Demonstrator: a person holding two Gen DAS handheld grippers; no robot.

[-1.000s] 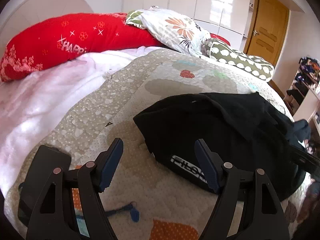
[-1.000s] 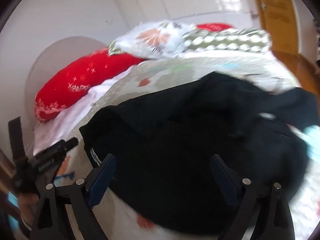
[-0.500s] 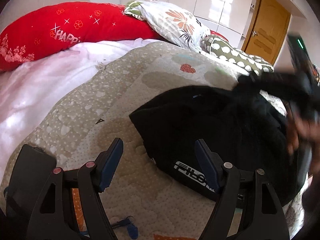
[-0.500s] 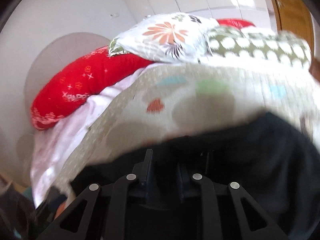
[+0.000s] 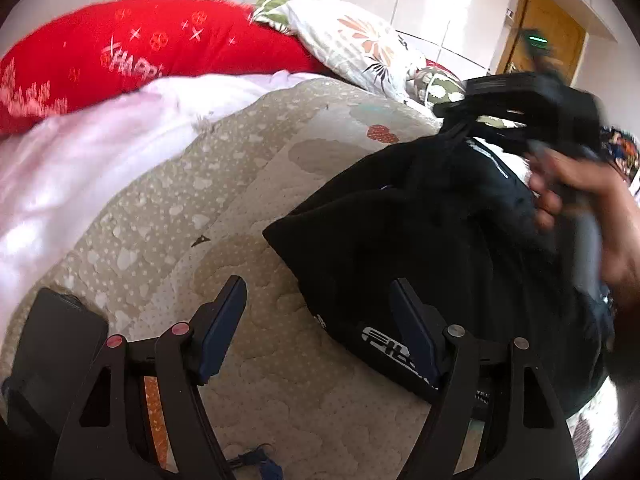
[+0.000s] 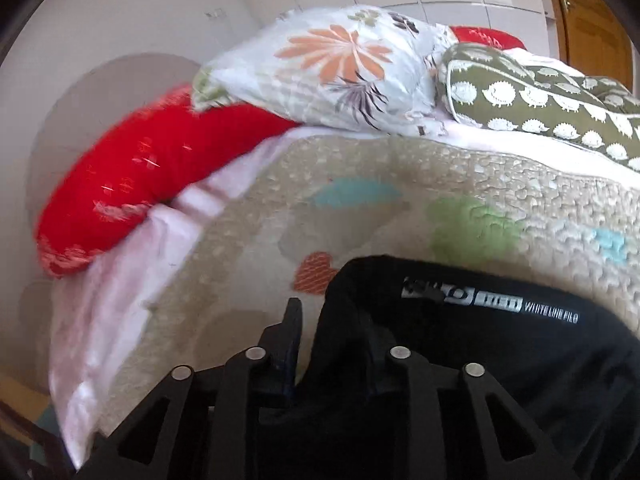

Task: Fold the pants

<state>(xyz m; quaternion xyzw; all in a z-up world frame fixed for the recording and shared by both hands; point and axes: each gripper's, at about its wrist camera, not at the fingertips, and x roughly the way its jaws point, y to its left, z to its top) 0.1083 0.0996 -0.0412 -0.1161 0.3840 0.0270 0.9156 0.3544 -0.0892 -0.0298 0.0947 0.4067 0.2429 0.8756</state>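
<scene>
Black pants (image 5: pixel 420 232) with white lettering lie bunched on the quilted bed cover (image 5: pixel 240 184). My left gripper (image 5: pixel 320 320) is open and empty, low over the quilt, with its right finger (image 5: pixel 412 328) over the pants' near edge. My right gripper (image 6: pixel 320 344) is shut on the black pants (image 6: pixel 500 344) near a white-lettered band, lifting the cloth. In the left wrist view the right gripper (image 5: pixel 480 108) and the hand holding it appear at the upper right, pulling the fabric up.
A red pillow (image 5: pixel 140 52), a floral pillow (image 6: pixel 328 64) and a green patterned pillow (image 6: pixel 540 100) lie at the bed's head. A white sheet (image 5: pixel 80 152) lies left of the quilt. A dark phone-like slab (image 5: pixel 52 352) lies at the near left. A wooden door (image 5: pixel 540 48) stands behind.
My right gripper closed on the pants and raised the cloth toward the head of the bed. My left gripper stayed open and shifted slightly.
</scene>
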